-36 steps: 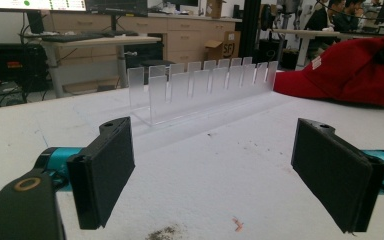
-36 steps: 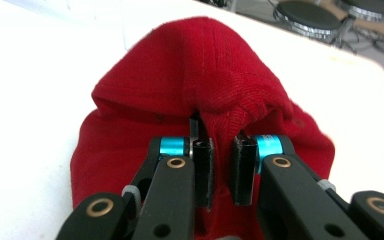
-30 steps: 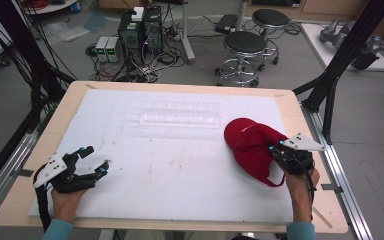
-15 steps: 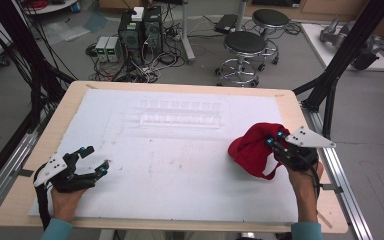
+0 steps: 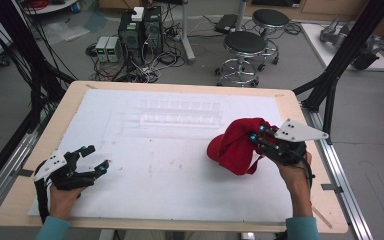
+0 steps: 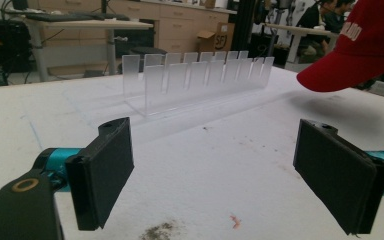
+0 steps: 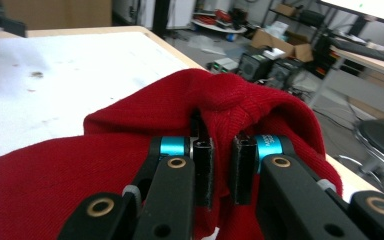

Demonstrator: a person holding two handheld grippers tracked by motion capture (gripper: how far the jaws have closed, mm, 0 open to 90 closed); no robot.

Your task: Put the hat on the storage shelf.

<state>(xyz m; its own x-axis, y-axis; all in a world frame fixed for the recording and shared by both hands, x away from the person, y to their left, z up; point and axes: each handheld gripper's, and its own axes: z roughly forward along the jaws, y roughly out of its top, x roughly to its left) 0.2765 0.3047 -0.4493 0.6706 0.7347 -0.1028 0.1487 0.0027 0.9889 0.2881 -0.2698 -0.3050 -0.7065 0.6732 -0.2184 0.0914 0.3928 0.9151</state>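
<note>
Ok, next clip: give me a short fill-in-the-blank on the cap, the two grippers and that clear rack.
1. The right gripper is shut on the ____ cap.
2. The left gripper has its jaws ____, with nothing between them.
3. The clear rack stands on the white mat, nearer the ____ edge of the table than either hand.

Missing words: red; open; far

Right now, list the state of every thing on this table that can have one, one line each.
Red fabric baseball cap: bunched, lifted off the sheet, pinched at its crown.
Right gripper: jaws shut on the cap's fabric.
Left gripper: jaws wide open, holding nothing, low over the table.
Clear plastic slotted rack: upright, slots empty.
White table sheet: flat, lightly stained.
</note>
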